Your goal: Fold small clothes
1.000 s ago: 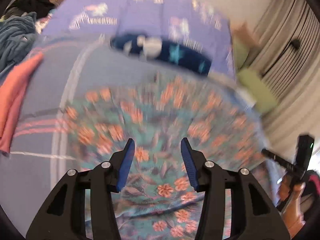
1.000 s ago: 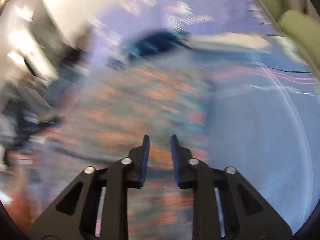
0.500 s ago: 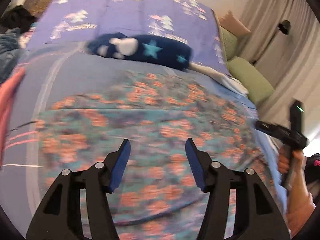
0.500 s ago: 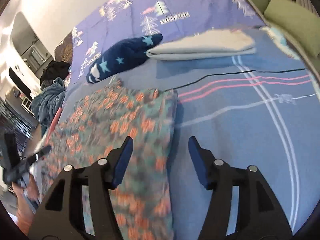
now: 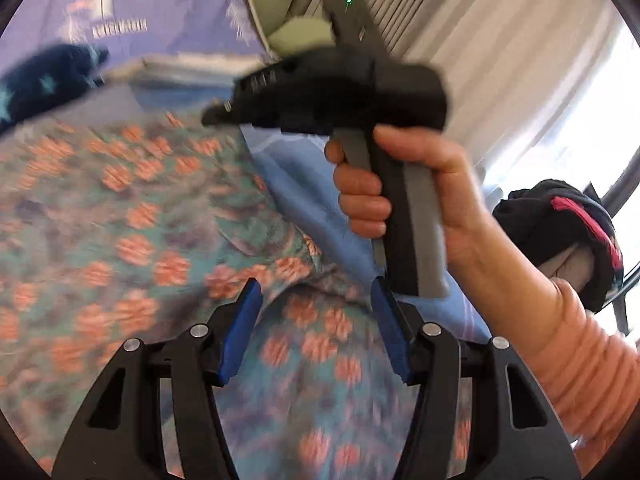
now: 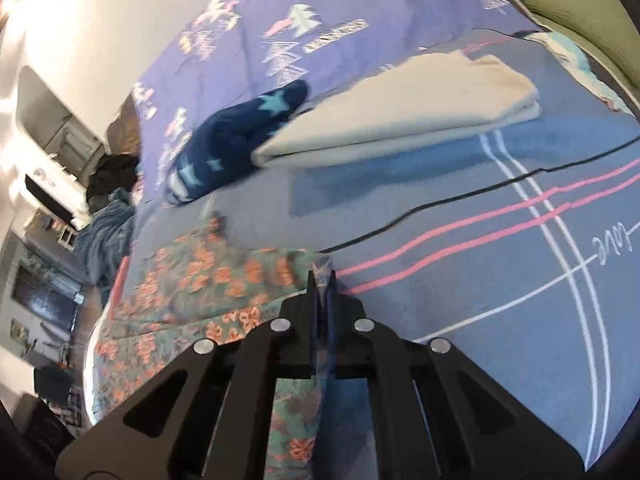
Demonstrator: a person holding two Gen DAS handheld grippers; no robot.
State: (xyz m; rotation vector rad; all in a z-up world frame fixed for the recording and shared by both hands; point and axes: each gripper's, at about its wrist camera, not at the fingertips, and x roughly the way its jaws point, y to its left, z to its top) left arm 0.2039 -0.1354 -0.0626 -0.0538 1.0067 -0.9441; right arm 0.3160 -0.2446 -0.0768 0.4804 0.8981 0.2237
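The bed [image 6: 460, 184], spread with a blue sheet crossed by pink and white lines and a purple printed cover toward its far edge, carried everything. Across its near left part lay the floral garment [image 6: 192, 280], teal with orange flowers, far the largest of the small clothes. Half a second earlier it had lain flat and untouched, with the right gripper's jaws spread above its right-hand edge. At this moment the right gripper [image 6: 322, 276] was clenched on that edge, a pinch of floral cloth poking up between its fingertips, so the garment had been caught at its corner nearest the pink lines. That meant, by my reading, that the fold was starting: one side was secured for lifting over.

Beyond the garment, toward the far edge, a folded cream cloth [image 6: 400, 116] rested beside a navy star-print piece [image 6: 236, 136], the two touching end to end; both looked already dealt with.

The left gripper [image 5: 316, 320] had swung across toward the bed's right side and hovered released, jaws apart, above rumpled floral cloth with nothing pressed between its blue pads [image 5: 240, 332]. Just beyond it the person's right hand [image 5: 400, 192], in a ribbed pink sleeve [image 5: 584, 372], gripped the handle of the other tool. The left would likely need a matching hold next.
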